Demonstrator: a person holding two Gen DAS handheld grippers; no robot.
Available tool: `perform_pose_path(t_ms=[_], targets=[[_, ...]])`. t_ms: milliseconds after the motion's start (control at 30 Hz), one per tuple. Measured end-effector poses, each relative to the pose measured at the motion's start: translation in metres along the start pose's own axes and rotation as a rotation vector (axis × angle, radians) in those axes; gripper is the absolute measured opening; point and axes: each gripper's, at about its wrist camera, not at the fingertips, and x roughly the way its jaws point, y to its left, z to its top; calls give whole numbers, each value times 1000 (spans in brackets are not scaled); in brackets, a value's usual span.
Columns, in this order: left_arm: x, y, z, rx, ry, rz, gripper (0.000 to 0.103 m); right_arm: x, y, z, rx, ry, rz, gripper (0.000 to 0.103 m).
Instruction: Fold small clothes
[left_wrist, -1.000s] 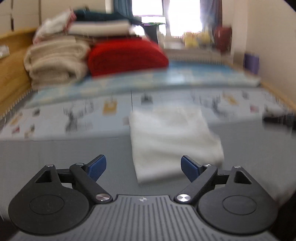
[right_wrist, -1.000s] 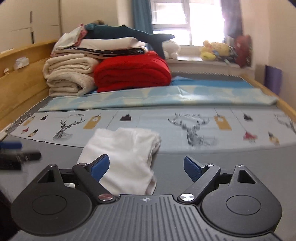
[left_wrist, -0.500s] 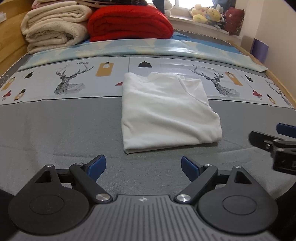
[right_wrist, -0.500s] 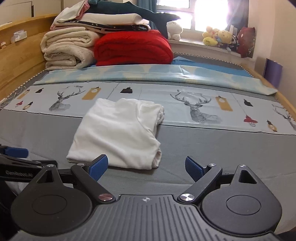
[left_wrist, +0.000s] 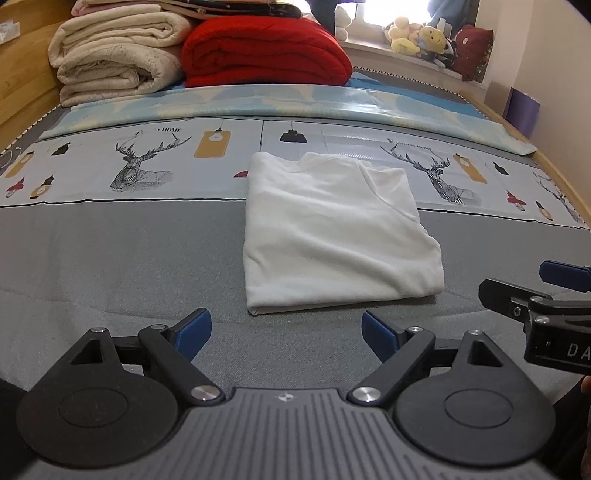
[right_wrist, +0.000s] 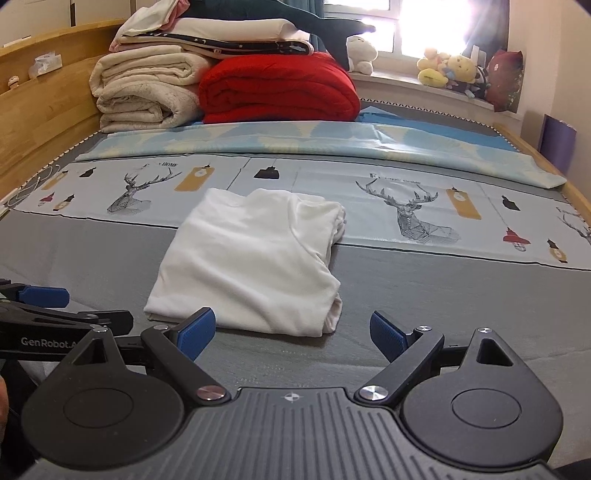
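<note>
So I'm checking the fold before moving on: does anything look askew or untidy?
Mostly neat. The white garment lies flat on the bed, but its far right corner shows loose layers bunching out unevenly.

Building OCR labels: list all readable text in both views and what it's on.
"HOME": sheet, above the left deer.
"GenRobot.A", cut off: left gripper body, right wrist view.
"DA", cut off: right gripper body, left wrist view.
Caption above the right deer: too blurred to read.

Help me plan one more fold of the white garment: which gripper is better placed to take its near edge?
Probably the left. The left gripper, open, faces the white garment squarely, its near edge lying just ahead between the fingers. The right gripper, also open, has the garment off toward its left finger.
</note>
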Motion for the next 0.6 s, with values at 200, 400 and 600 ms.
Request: perform_pose_path(t_ms=[200, 400, 600], targets=[[-1, 2, 0, -3, -4, -3, 92, -1, 4, 1, -10, -5, 9, 91], [-1, 3, 2, -9, -4, -7, 92, 1, 5, 2, -17, 1, 18, 91], [-1, 3, 2, -10, -6, -12, 92, 1, 9, 1, -38, 1, 26, 91]])
